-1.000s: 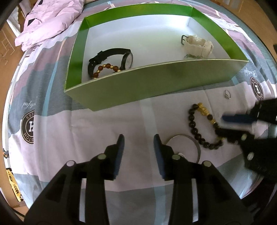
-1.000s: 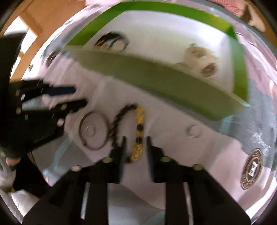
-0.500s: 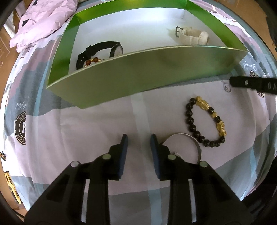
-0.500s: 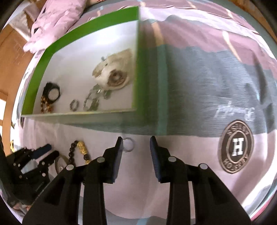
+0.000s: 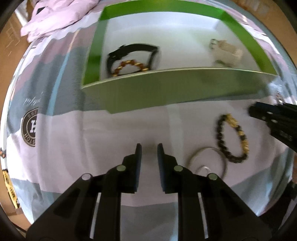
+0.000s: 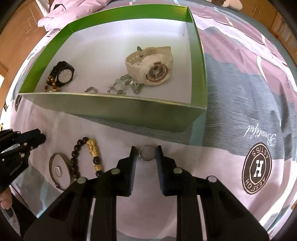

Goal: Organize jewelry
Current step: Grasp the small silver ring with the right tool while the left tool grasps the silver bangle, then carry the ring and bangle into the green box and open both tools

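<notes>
A green box (image 6: 115, 100) (image 5: 176, 89) with a white floor holds a white watch (image 6: 150, 64) (image 5: 226, 50), a black watch (image 6: 64, 74) (image 5: 130, 50), a brown bead bracelet (image 6: 51, 84) (image 5: 130, 64) and a silver charm chain (image 6: 122, 83). In front of it on the bedsheet lie a black-and-gold bead bracelet (image 6: 92, 148) (image 5: 220, 133), a silver bangle (image 6: 52, 165) (image 5: 194, 157) and a small silver ring (image 6: 140, 156). My right gripper (image 6: 146, 150) (image 5: 269, 115) is closed in on that ring, which still rests on the sheet. My left gripper (image 5: 149, 150) (image 6: 27, 142) hovers left of the bangle, narrowly open and holding nothing.
The patterned bedsheet (image 6: 257, 168) carries round logo prints. A bunched pink quilt (image 5: 61, 16) lies beyond the box's far left corner. A second tiny ring (image 6: 58, 169) sits inside the bangle. A hand (image 6: 5, 200) shows at the lower left edge.
My right gripper swung from the bead bracelet over to the small ring and narrowed its fingers around it. The left gripper's fingers have drawn closer together.
</notes>
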Available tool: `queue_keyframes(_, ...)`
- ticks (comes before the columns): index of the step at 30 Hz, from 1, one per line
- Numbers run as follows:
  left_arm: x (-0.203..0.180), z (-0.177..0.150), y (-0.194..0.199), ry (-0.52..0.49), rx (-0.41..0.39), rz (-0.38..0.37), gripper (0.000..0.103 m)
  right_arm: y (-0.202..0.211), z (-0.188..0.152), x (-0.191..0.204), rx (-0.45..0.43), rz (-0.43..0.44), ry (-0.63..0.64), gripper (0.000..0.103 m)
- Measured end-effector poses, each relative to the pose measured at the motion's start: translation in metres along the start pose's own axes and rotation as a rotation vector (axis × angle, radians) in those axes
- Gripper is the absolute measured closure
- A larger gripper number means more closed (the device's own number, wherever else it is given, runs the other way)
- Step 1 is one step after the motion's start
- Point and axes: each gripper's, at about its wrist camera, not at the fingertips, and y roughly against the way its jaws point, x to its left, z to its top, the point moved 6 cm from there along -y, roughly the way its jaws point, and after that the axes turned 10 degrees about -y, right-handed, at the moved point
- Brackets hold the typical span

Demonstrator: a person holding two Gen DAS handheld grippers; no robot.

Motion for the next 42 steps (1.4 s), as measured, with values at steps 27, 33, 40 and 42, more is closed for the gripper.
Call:
queue_keyframes(27, -0.047, -0.008, -0.012, -0.069, 0.002, -0.14, 0.083, -0.001, -0.002, 0.001, 0.012, 0.006, 0.003, 0.081)
queue_keyframes(33, -0.042, -0.005, -0.011, -0.051, -0.019, -0.087, 0.101, 0.001, -0.004, 0.006, 0.0, -0.011, 0.034, 0.082)
queue_keyframes(40, -0.025, 0.002, 0.008, 0.011, -0.074, -0.105, 0.101, 0.017, -0.001, 0.013, -0.029, 0.074, 0.02, 0.082)
queue_keyframes(42, -0.024, 0.005, 0.016, 0.017, -0.098, -0.111, 0.101, 0.023, 0.001, 0.014, -0.034, 0.101, 0.014, 0.082)
